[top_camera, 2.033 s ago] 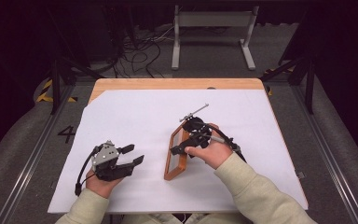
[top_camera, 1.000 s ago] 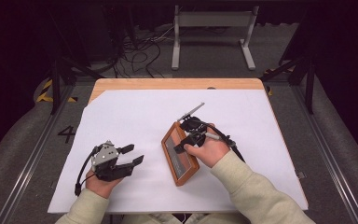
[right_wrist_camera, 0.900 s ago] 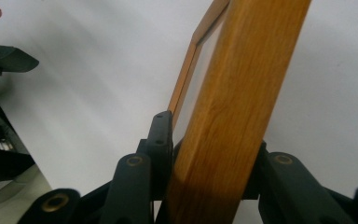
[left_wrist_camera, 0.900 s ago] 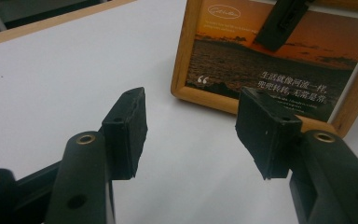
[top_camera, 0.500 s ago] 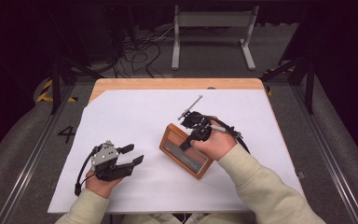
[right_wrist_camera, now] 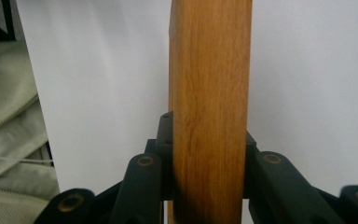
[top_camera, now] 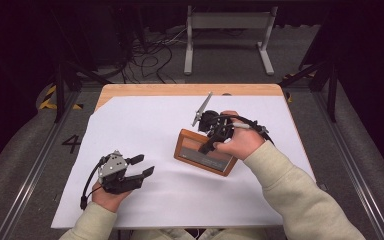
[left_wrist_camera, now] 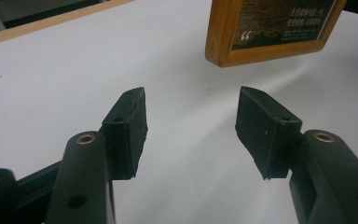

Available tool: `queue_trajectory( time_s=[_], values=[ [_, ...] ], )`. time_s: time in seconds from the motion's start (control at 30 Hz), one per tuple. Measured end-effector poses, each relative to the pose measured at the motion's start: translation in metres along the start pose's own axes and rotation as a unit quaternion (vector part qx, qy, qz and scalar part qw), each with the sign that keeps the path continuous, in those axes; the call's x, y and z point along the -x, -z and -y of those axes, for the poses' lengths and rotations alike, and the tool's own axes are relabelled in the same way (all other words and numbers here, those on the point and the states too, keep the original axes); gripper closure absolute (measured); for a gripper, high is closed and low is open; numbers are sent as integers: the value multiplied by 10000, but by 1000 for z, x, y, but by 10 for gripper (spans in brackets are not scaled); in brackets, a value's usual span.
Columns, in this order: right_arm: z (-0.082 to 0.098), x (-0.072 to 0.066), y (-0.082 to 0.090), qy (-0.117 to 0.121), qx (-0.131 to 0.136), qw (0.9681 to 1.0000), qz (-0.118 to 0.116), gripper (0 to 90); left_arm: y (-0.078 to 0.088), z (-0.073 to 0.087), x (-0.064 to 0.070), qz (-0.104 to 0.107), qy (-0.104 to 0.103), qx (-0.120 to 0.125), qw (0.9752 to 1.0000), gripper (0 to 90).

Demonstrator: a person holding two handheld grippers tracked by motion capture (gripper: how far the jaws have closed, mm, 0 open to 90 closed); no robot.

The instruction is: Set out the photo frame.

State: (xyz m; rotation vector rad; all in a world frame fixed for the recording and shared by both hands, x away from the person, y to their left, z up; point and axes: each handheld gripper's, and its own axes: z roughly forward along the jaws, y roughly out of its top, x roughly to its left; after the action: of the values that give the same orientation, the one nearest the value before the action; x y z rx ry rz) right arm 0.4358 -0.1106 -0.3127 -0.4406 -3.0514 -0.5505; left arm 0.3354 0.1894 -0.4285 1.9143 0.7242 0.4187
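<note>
We see the right gripper (top_camera: 211,142) pinching the frame (top_camera: 200,156) by its wooden edge — the frame lies mid-table on the white sheet (top_camera: 145,125). Our left gripper (top_camera: 141,166) rests well apart, jaws spread, holding nothing.

Wooden picture frame (top_camera: 206,152): orange-brown rim, dark insert with small pale text and a quote mark visible in the left gripper view (left_wrist_camera: 274,29). Laid nearly flat, face up, on the white sheet right of centre, rotated diagonally. Its far right edge (right_wrist_camera: 209,107) is clamped between the right gripper's (top_camera: 211,142) jaws.
</note>
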Motion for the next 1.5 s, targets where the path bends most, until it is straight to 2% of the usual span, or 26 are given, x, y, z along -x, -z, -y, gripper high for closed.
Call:
queue_trajectory(
  time_s=[0.1, 0.13, 0.2, 0.27, 0.3, 0.37, 0.43, 0.57, 0.67, 0.77, 0.97, 1.0, 1.33, 1.4, 1.5],
  values=[
    [-4, -2, 1, 358, -70, 9993, -25, 725, 0, 0, 0, 1, -7, 0, 10000, 435],
    [-4, -2, 1, 358, -70, 9993, -25, 725, 0, 0, 0, 1, -7, 0, 10000, 435],
    [-6, -1, 0, 552, -114, 9984, -88, 726, 0, 0, 0, 3, -4, 1, 10000, 435],
    [-7, -1, -1, 624, -153, 9979, -98, 726, 0, 0, 0, 4, -4, 1, 10000, 435],
    [-7, 0, -5, 797, -217, 9965, -157, 726, 0, 0, 0, 4, -4, 1, 10000, 435],
    [-7, 1, -7, 827, -260, 9961, -171, 726, 0, 0, 0, 8, 8, 6, 10000, 435],
    [-6, 3, -15, 960, -394, 9945, -173, 725, -1, 0, 0, 9, 7, 0, 10000, 435],
    [-5, 5, -22, 1025, -510, 9933, -179, 726, -1, 0, 0, 10, 5, 2, 10000, 435],
    [-5, 6, -31, 1124, -677, 9911, -202, 725, -1, 0, 0, 20, 17, 3, 10000, 435],
    [-5, 7, -34, 1152, -672, 9908, -240, 724, -1, 0, 0, 20, 17, 4, 10000, 435],
    [-7, 8, -43, 1061, -629, 9920, -267, 722, -1, 0, 0, 11, -3, 6, 10000, 434],
    [-8, 8, -44, 1112, -634, 9914, -267, 722, 0, 0, 0, 10, 0, 7, 10000, 435],
    [-5, 15, -47, 888, -458, 9945, -328, 716, -1, 0, 0, 16, 12, 6, 10000, 435],
    [-5, 17, -45, 780, -385, 9959, -263, 681, -1, 0, 0, 19, 11, 4, 10000, 435],
    [-3, 21, -40, 582, -174, 9980, -151, 559, -1, 0, 0, 17, 13, 4, 10000, 434]
  ],
)
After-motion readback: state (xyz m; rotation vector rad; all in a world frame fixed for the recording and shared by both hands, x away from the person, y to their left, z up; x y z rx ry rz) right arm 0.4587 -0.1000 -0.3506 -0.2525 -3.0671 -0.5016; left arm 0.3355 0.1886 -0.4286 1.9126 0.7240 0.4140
